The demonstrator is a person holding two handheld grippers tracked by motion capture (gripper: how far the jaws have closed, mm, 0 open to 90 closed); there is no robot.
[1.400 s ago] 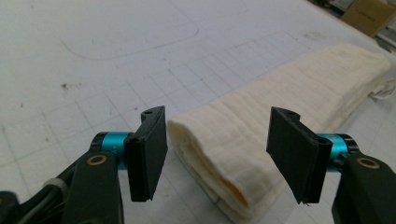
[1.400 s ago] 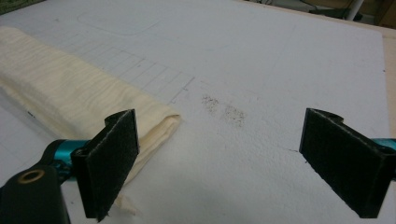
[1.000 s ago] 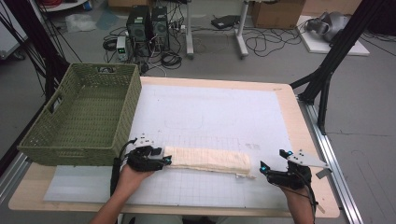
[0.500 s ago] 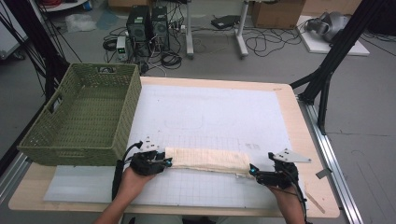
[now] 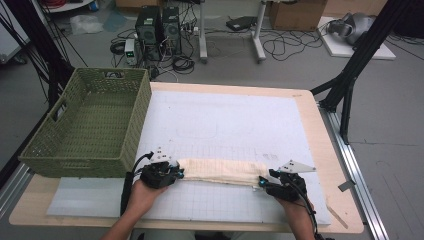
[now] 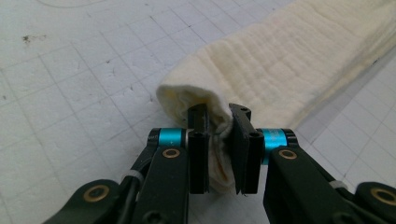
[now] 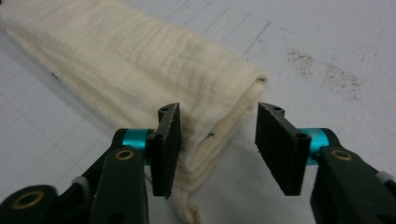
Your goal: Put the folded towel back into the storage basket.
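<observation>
Folded cloth (image 5: 220,171): pale cream, faint ribbed weave. Basket (image 5: 85,127): olive green, woven mesh. Mat (image 5: 225,120): white, thin grey grid, dark smudges. Table (image 5: 330,165) edge: light wood. Left gripper (image 6: 218,126) and right gripper (image 7: 215,135): black, turquoise bands, brass-coloured rivets

No legible txt, labels or nos. anywhere.

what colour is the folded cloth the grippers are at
Cream, a pale off-white cloth with a fine ribbed weave; it shows best in the right gripper view.

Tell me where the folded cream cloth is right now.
In the high view, the cloth lies along the table's near edge, between the left gripper and right gripper, right of the green basket.
</observation>
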